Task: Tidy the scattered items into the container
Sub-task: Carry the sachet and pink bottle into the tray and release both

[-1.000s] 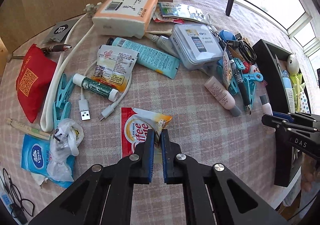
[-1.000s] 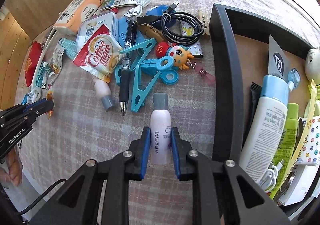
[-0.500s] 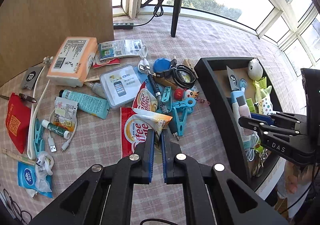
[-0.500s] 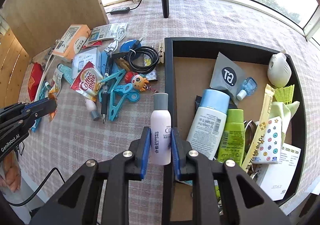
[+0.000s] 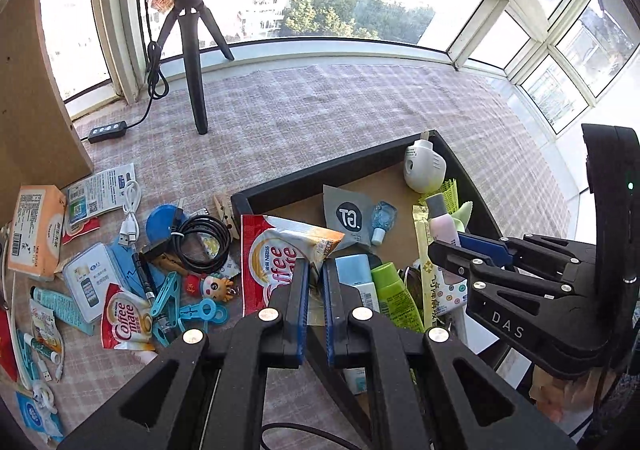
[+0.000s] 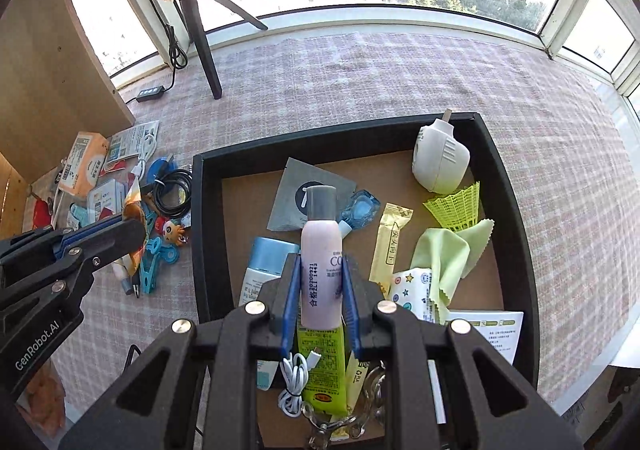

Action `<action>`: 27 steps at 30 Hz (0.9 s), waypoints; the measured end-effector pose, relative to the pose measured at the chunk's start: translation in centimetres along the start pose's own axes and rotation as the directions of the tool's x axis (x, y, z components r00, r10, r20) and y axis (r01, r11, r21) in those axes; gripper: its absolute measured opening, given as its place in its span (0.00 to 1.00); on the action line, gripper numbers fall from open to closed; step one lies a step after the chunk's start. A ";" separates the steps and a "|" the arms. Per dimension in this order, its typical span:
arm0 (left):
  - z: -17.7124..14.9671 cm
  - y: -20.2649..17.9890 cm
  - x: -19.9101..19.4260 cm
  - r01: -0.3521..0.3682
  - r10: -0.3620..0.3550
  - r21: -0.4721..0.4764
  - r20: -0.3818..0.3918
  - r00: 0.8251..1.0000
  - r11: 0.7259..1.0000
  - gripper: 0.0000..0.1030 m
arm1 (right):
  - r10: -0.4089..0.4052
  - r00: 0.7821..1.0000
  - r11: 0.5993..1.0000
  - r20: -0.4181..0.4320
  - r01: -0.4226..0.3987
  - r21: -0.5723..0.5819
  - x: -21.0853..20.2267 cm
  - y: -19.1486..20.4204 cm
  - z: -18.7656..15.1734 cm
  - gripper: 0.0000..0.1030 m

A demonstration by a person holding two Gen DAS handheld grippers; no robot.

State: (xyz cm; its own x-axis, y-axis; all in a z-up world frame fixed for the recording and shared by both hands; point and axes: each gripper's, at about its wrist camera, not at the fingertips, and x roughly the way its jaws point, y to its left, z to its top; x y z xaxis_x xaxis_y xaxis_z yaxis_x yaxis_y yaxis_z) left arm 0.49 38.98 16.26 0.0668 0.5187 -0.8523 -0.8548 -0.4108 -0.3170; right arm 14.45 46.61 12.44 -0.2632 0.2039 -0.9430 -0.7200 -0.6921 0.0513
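Gripping a red and white Coffee-mate sachet [image 5: 280,250] by its lower edge, left gripper [image 5: 316,282] nearly fully closed, blue pads pinching the thin packet so that it stands up in front of the camera. Hanging right at the near-left wall of the black container [image 6: 200,234], partly over the inside and partly over the checked tablecloth [image 5: 320,106].

Clamped at a narrow width around a small pale pink bottle [image 6: 320,266], right gripper [image 6: 320,290] holding it upright by the lower body, grey cap on top, printed text facing the lens. Positioned above the container's brown floor, over the blue-capped tube [image 6: 264,262] and green tube [image 6: 324,362] already lying inside.

Step in hand, by the look of it: carrying 2 items at once to the container, both at the drop-off point. Next move likely calls for lowering each a little, shifting the sachet fully past the wall, then opening the jaws over a free patch of floor, such as the bare strip near the grey sachet [image 6: 296,190].

Container: shallow, black-walled, already holding a white plug-in device [image 6: 440,162], a yellow-green shuttlecock [image 6: 456,206], a green cloth [image 6: 448,250] and packets. Still loose on the cloth to the left: blue clips [image 5: 172,290], a coiled black cable [image 5: 200,238], a second Coffee-mate packet [image 5: 128,318], an orange box [image 5: 36,230].
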 end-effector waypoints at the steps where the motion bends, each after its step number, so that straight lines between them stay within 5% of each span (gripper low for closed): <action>1: 0.2 -0.5 0.3 0.003 -0.003 0.005 -0.001 1.000 1.000 0.06 | -0.001 1.000 1.000 0.000 0.001 0.008 0.1 -0.4 0.1 0.20; 5: 0.7 -2.2 1.4 0.026 -0.026 0.014 0.004 1.000 1.000 0.11 | 0.022 1.000 1.000 0.016 -0.022 0.008 0.1 -1.2 0.1 0.20; 6: 0.8 -2.3 1.6 0.021 -0.021 0.009 -0.003 1.000 1.000 0.34 | 0.034 0.999 0.999 0.022 -0.034 0.000 0.0 -1.2 0.1 0.22; 8: 0.9 -2.2 1.7 0.001 -0.002 -0.010 -0.007 1.000 1.000 0.40 | 0.011 1.000 1.000 0.023 -0.011 0.009 0.0 -1.4 0.1 0.32; 10: 0.8 -1.9 1.7 -0.004 0.004 -0.010 -0.001 1.000 1.000 0.40 | 0.014 0.999 1.000 0.031 -0.014 0.025 0.0 -1.8 0.2 0.44; 21: -0.5 0.7 -0.4 -0.034 0.034 -0.023 0.015 0.999 0.999 0.40 | 0.019 0.999 1.000 0.036 -0.018 -0.005 0.0 0.5 -0.2 0.44; 27: -3.6 5.5 -2.3 -0.096 0.097 -0.063 0.018 0.995 0.993 0.40 | 0.058 0.997 0.996 0.055 -0.054 -0.069 -0.1 3.7 -1.4 0.44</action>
State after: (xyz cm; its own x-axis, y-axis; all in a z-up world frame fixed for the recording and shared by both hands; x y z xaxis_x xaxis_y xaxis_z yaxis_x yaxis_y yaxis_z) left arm -2.59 32.83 15.01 -0.0257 0.4897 -0.8715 -0.8232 -0.5049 -0.2595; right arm 12.66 43.07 12.30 -0.3394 0.2018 -0.9187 -0.6585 -0.7484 0.0789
